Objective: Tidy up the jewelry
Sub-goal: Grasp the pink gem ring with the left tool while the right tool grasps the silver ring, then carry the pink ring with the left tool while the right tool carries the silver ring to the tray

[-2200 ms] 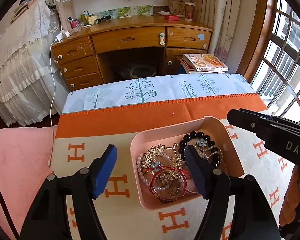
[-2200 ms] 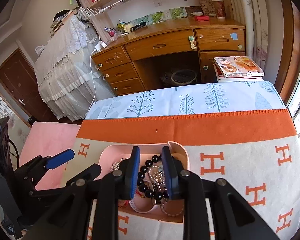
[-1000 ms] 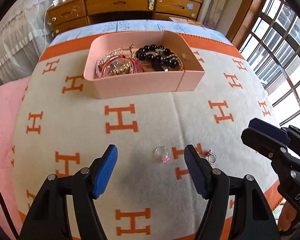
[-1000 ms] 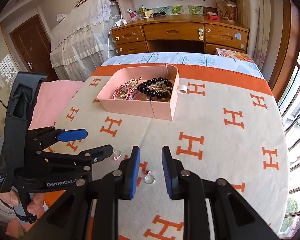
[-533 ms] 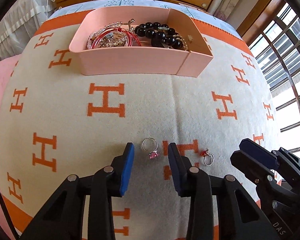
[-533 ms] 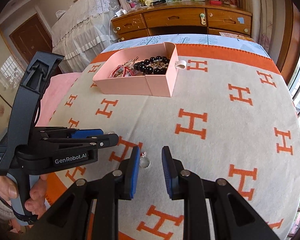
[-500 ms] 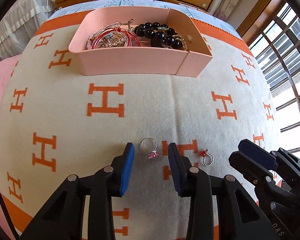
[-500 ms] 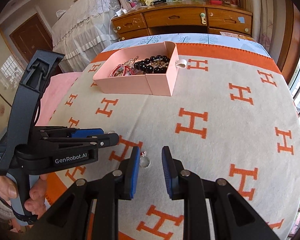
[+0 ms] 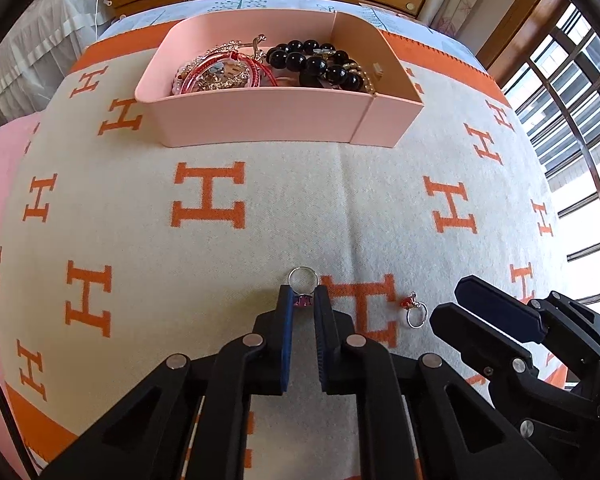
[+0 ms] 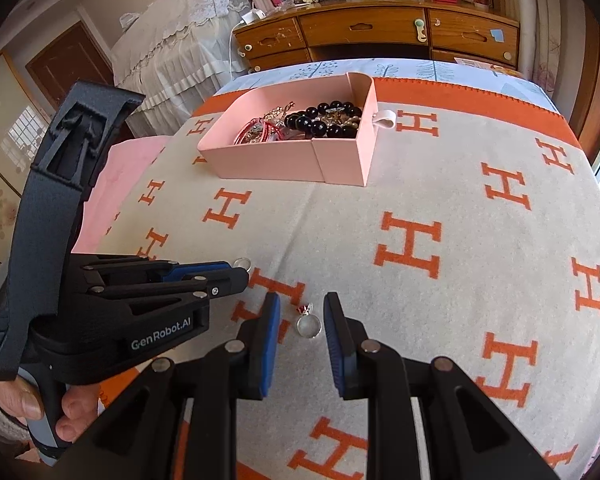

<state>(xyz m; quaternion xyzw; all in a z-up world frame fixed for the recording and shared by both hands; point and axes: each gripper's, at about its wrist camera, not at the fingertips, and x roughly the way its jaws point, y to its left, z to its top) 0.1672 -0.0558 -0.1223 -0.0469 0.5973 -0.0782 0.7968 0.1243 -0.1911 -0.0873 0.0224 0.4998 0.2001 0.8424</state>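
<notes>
A silver ring with a pink stone [image 9: 303,278] lies on the H-patterned blanket [image 9: 208,196]. My left gripper [image 9: 303,295] points down at it, its jaws closing tight on the stone, pads pressing on it. The band [image 10: 243,263] pokes out past the left gripper [image 10: 236,276] in the right wrist view. A second ring with a red stone [image 10: 309,323] lies flat between the fingers of my right gripper [image 10: 302,303], which stands open and apart from it. That ring [image 9: 414,314] lies just left of the right gripper [image 9: 496,312].
A pink tray [image 9: 260,118] holding a black bead bracelet [image 9: 312,62], a red bangle and gold pieces sits at the blanket's far side. A person's hand [image 10: 28,404] grips the left tool. A wooden desk [image 10: 380,32] stands beyond, with a window to the right.
The left jaws have gone from wide apart to pinching the pink-stone ring. Both grippers have sunk toward the blanket, and the red-stone ring now lies between the right fingers.
</notes>
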